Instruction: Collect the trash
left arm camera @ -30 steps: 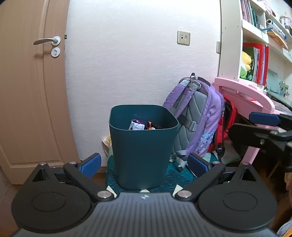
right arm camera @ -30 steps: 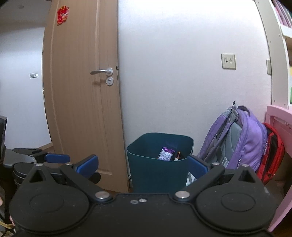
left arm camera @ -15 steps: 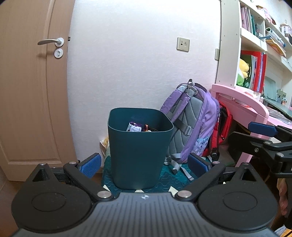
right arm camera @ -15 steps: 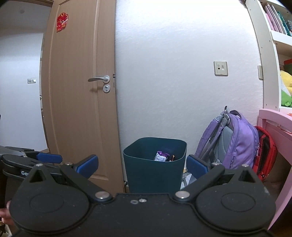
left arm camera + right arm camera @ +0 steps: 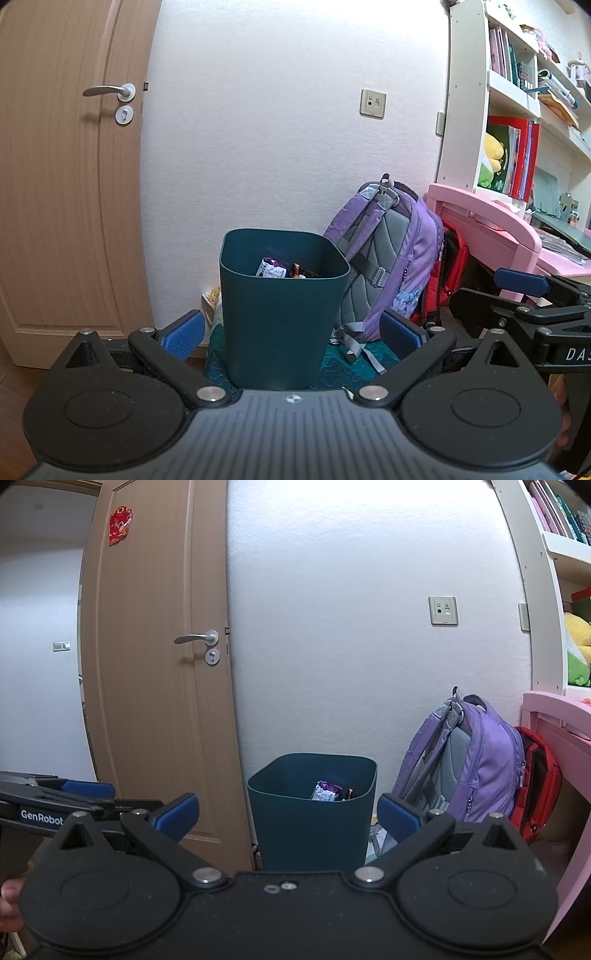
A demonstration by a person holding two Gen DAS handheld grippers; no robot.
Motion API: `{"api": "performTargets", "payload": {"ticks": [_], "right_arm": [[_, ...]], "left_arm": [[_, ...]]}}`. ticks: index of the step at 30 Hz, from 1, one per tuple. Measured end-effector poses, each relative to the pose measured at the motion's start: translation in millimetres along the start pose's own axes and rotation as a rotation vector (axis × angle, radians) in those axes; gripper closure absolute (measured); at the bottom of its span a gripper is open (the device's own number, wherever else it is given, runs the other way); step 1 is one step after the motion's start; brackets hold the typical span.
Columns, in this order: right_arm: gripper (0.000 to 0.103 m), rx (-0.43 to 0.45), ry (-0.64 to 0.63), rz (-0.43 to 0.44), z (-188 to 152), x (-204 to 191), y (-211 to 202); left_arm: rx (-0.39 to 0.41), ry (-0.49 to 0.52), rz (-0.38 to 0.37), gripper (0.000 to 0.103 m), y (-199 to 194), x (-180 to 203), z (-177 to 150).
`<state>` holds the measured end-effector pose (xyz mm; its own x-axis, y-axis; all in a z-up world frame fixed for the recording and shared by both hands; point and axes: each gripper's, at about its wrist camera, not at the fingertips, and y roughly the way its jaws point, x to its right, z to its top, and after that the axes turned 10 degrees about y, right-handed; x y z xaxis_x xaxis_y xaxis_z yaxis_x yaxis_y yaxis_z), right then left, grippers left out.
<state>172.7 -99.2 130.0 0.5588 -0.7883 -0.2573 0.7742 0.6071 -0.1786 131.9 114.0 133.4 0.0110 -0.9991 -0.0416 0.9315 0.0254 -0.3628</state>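
Observation:
A dark teal trash bin [image 5: 282, 310] stands on the floor against the white wall; it also shows in the right wrist view [image 5: 312, 812]. Snack wrappers [image 5: 273, 267] lie inside it, with a purple-and-white one showing in the right wrist view [image 5: 325, 790]. My left gripper [image 5: 293, 332] is open and empty, held back from the bin. My right gripper [image 5: 288, 814] is open and empty, also back from the bin. The right gripper shows at the right edge of the left wrist view [image 5: 524, 291], and the left gripper at the left edge of the right wrist view [image 5: 55, 797].
A purple backpack [image 5: 388, 258] leans on the wall right of the bin, with a red bag [image 5: 448, 269] behind it. A pink desk [image 5: 491, 229] and white bookshelf [image 5: 517, 110] stand at right. A wooden door [image 5: 155, 664] stands open at left. A teal mat [image 5: 354, 365] lies under the bin.
Both grippers have pulled back and risen a little from the bin, which now looks smaller and lower. Both stay open and empty.

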Motion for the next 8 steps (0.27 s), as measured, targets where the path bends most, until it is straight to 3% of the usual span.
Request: {"api": "performTargets", "payload": {"ticks": [8], "right_arm": [[0.000,-0.014,0.011,0.001,-2.7,2.9,1.9]], "left_arm": [[0.000,-0.010,-0.004,0.002,-0.3,1.0,-1.9]]}}
